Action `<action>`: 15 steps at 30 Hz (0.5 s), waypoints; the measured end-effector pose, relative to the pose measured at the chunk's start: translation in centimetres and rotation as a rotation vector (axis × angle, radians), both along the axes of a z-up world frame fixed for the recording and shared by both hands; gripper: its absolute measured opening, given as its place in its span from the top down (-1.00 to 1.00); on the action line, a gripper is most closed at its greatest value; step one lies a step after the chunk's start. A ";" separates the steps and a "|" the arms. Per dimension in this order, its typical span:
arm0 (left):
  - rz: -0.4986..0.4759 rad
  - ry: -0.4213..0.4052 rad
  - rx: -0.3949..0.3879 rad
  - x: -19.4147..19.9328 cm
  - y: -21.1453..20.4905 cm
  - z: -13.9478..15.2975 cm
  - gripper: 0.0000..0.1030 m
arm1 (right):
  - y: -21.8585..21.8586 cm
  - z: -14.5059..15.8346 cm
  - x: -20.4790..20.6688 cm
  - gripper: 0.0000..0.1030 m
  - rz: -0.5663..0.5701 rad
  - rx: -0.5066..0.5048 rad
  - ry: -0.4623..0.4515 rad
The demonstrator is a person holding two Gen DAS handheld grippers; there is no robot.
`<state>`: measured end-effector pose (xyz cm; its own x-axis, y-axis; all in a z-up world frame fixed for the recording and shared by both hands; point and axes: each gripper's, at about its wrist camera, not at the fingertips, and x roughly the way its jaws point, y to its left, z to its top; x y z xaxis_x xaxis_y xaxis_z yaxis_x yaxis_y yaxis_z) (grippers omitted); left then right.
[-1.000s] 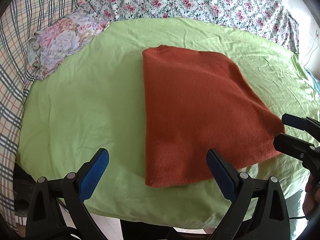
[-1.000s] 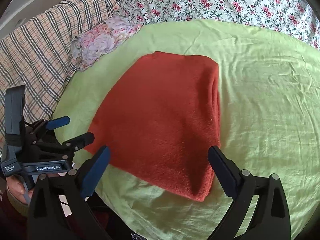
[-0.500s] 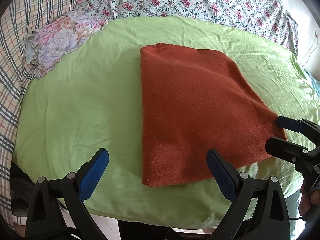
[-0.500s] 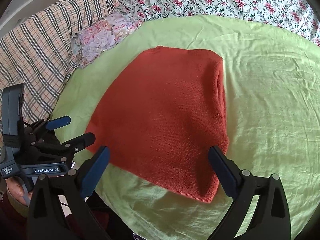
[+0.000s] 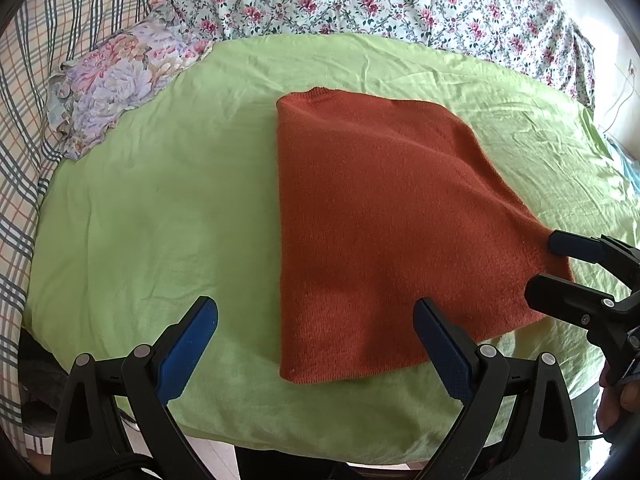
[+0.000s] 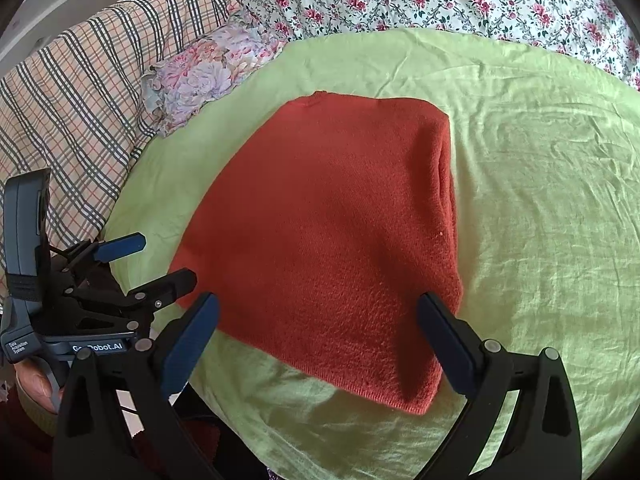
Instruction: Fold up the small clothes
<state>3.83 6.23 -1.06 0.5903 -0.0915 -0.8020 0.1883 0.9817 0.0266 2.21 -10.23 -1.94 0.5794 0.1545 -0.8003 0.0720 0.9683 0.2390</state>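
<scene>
The rust-orange knitted garment (image 5: pixel 384 224), already folded into a flat wedge of several layers, lies on the pale green bedsheet (image 5: pixel 160 208), toward the sheet's near edge. It looks soft and thick, light enough to lift by a corner but likely to sag and slide open if held at a single layer; the fuzzy knit should give the pads good purchase. A sound hold would be at the two near corners of the garment, pinching all layers together, so the near edge can be carried toward the ribbed far edge.

The left gripper (image 5: pixel 316 344) is spread wide and holds nothing, its blue pads straddling the garment's near left corner from above. The right gripper (image 6: pixel 320 340) is likewise wide apart and empty, poised over the garment's near edge close to the thick folded side.

Beyond the garment, a small floral frilled pillow (image 5: pixel 116 80) lies at the sheet's far left, beside a plaid blanket (image 6: pixel 72 112), with a rose-patterned cover (image 5: pixel 380 4) behind. All lie well apart from the garment; nothing blocks a fold.
</scene>
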 end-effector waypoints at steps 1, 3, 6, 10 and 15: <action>-0.003 -0.002 0.001 0.1 -0.1 0.1 -0.91 | 0.1 0.0 0.0 -0.92 -0.001 0.000 0.000; -0.007 -0.007 0.007 0.3 -0.3 0.1 -0.91 | 0.4 0.0 -0.1 -0.92 -0.007 0.000 0.001; -0.009 -0.009 0.002 0.6 -0.4 0.2 -0.91 | 0.5 0.1 0.3 -0.92 -0.011 -0.001 -0.001; -0.007 -0.007 0.001 1.0 -0.4 0.2 -0.91 | 0.0 0.3 0.8 -0.93 -0.016 0.000 -0.004; -0.004 0.001 0.000 1.5 -0.3 0.0 -0.91 | -0.9 0.2 1.5 -0.93 -0.024 0.006 0.001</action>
